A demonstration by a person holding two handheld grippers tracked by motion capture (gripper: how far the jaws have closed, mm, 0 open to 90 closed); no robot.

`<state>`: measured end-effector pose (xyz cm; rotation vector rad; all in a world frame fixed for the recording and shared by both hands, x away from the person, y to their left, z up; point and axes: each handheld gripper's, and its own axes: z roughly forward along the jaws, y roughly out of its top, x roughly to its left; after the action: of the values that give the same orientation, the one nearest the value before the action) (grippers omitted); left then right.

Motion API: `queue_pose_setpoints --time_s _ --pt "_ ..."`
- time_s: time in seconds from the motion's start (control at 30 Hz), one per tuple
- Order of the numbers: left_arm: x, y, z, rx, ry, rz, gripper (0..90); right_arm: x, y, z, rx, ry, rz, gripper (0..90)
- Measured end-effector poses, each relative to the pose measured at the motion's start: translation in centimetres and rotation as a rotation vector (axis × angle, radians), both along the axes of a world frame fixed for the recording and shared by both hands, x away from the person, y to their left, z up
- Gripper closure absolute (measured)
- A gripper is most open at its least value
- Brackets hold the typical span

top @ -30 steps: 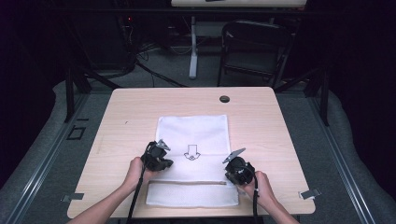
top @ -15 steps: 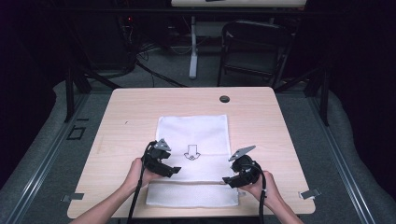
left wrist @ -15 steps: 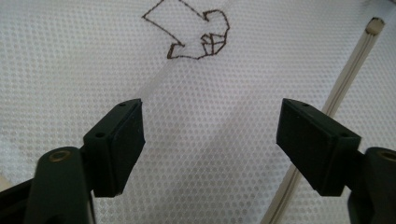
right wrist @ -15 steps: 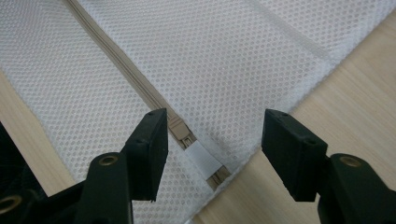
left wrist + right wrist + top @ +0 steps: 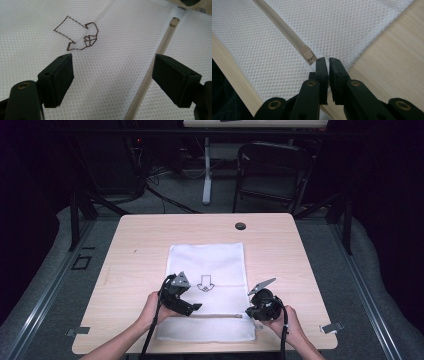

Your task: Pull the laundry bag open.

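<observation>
White mesh bag [image 5: 209, 285] lies flat on the near half of the surface [image 5: 135, 245]; right claw [image 5: 327, 61] nearly clenched beside the zipper slider [image 5: 308, 55], apparently nipping its tab; left claw [image 5: 110, 72] spread wide over the mesh; next, likely pin the fabric, then draw the slider left.

No words, brands or numbers can be read anywhere. One sign is seen: a brown stitched arrow [image 5: 76, 33], outlined on the white mesh bag [image 5: 220, 257]; in the high view its head is turned toward the zipper [image 5: 217, 315].
</observation>
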<state>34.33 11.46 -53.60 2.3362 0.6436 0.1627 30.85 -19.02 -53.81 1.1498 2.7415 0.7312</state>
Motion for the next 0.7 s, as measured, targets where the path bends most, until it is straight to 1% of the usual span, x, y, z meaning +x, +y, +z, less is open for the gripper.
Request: queue_pose_setpoints --time_s 0.1,0.17,0.2,0.23,0.27,0.3,0.33,0.37,0.4,0.5,0.57,0.6,0.63,0.67,0.7 --pt "-0.3 -0.6 0.0 -0.004 0.004 -0.019 18.5 0.1 0.2 -0.5 -0.013 0.011 -0.008 90.0" --pt "-0.4 -0.9 -0.1 -0.015 0.003 -0.027 18.8 0.4 0.2 -1.0 -0.02 0.022 -0.012 90.0" --pt "-0.4 -1.1 -0.1 -0.011 0.0 -0.036 18.8 0.5 0.1 -1.1 -0.016 0.025 -0.01 90.0" --pt "-0.5 -1.3 -0.1 -0.012 -0.005 -0.036 18.8 0.6 0.1 -1.2 -0.016 0.024 -0.002 90.0" --pt "-0.5 -1.5 -0.2 -0.017 0.001 -0.043 18.8 0.6 0.2 -1.3 -0.021 0.019 -0.004 90.0" --pt "-0.6 -1.7 -0.2 -0.016 0.003 -0.051 18.7 0.6 0.3 -1.3 -0.02 0.019 0.003 90.0" --pt "-0.6 -1.9 -0.3 -0.008 0.001 -0.057 18.6 0.6 0.4 -1.4 -0.035 0.021 0.006 90.0" --pt "-0.6 -2.1 -0.4 -0.012 0.006 -0.065 18.4 0.6 0.5 -1.5 -0.033 0.022 0.009 90.0" --pt "-0.7 -2.3 -0.4 -0.012 0.007 -0.071 18.4 0.6 0.6 -1.4 -0.041 0.024 0.016 90.0" --pt "-0.8 -2.9 -0.5 -0.002 0.005 -0.093 19.2 0.6 0.6 -1.5 -0.036 0.019 0.015 90.0" --pt "-0.9 -3.3 -0.6 -0.008 0.003 -0.1 19.9 0.6 0.6 -1.5 -0.034 0.018 0.016 90.0" --pt "-1.0 -3.5 -0.5 0.005 -0.002 -0.101 21.0 0.6 0.6 -1.5 -0.032 0.014 0.016 90.0" --pt "-1.0 -3.6 -0.6 -0.009 0.001 -0.105 22.2 0.7 0.6 -1.4 -0.04 0.01 0.022 90.0" --pt "-1.0 -3.8 -0.6 -0.019 0.006 -0.113 23.2 0.7 0.6 -1.4 -0.033 0.01 0.019 90.0" --pt "-1.0 -4.1 -0.5 -0.01 0.005 -0.116 24.7 0.7 0.6 -1.4 -0.036 0.011 0.023 90.0"
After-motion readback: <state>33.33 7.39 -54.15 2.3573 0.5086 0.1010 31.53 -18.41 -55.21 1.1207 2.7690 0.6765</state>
